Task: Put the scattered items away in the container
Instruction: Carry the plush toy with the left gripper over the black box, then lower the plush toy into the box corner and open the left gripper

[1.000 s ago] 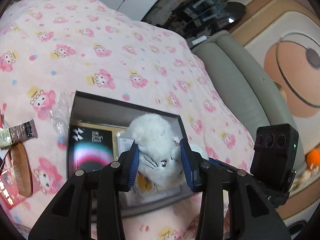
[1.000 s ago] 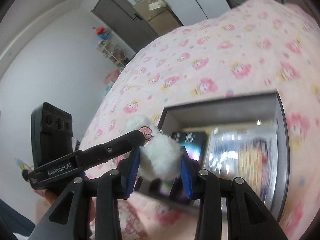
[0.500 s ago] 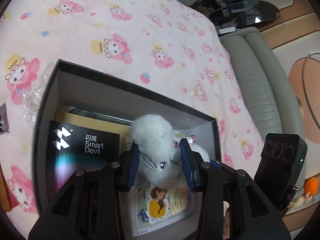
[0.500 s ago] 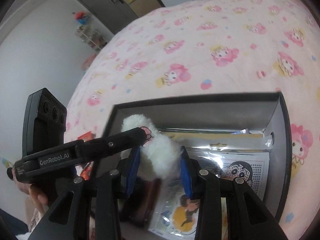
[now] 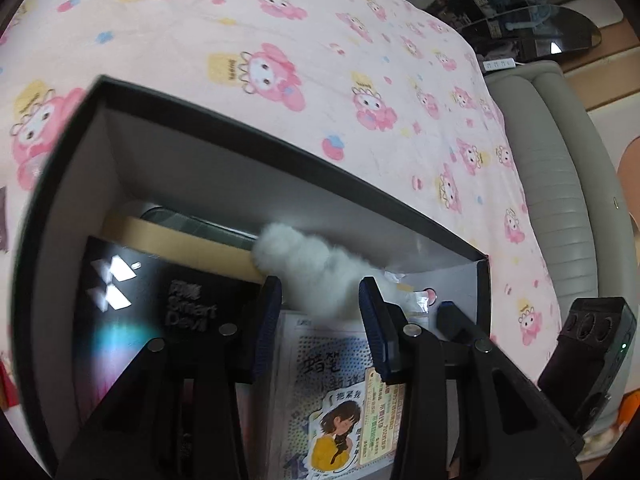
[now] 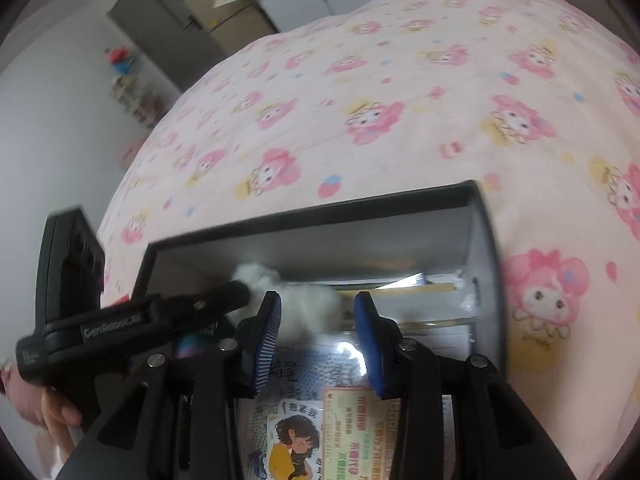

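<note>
Both pairs of fingers spread apart, left gripper [image 5: 320, 312] and right gripper [image 6: 318, 330], gripping nothing, with the white plush toy [image 5: 308, 276] blurred between them at 12 o'clock, inside the dark box [image 5: 280, 148] on the bed [image 5: 320, 60], apparently dropping toward the packets [image 5: 340, 420] below. Could catch fur on a pad while pulling out, or tip against the far wall and roll onto the black carton [image 5: 160, 312]. Cannot tell whether settled yet.
</note>
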Demonstrator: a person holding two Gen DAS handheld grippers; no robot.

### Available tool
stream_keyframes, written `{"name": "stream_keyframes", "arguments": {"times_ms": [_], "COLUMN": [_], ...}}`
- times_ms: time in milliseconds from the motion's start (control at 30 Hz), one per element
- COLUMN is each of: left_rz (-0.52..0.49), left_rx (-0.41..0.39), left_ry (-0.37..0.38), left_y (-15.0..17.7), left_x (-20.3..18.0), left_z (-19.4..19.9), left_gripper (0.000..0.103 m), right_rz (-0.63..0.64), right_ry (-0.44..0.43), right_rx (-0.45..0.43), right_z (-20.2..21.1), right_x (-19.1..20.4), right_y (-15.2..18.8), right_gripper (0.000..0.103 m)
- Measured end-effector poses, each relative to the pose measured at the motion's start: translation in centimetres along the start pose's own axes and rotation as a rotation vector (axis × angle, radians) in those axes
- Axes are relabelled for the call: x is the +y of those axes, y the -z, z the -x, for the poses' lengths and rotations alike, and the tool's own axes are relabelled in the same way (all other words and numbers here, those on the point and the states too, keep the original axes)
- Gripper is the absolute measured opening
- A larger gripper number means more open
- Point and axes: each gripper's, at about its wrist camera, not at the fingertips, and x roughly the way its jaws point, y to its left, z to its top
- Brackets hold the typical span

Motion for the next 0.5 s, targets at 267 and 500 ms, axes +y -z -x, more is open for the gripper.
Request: {"name": "stream_keyframes", "arguments": {"times_ms": [267, 500], "left_rz": [-0.005, -0.021], "left_rx": [-0.084, 0.014], "left_ry": [-0.117, -0.097], "left_y": [-1.0, -1.6], "left_x": [-0.3, -1.5], "left_z": [0.6, -3.3], "left_gripper": [0.039, 0.032], "right_rz": [0.095, 0.076], "right_ry": [0.054, 0.106], "right_rx": [0.043, -0.009], "right_z": [-0.4, -0.3], "right_x": [1.9, 0.8], "right_y": [0.5, -0.3], "right_gripper": [0.034, 0.034]}}
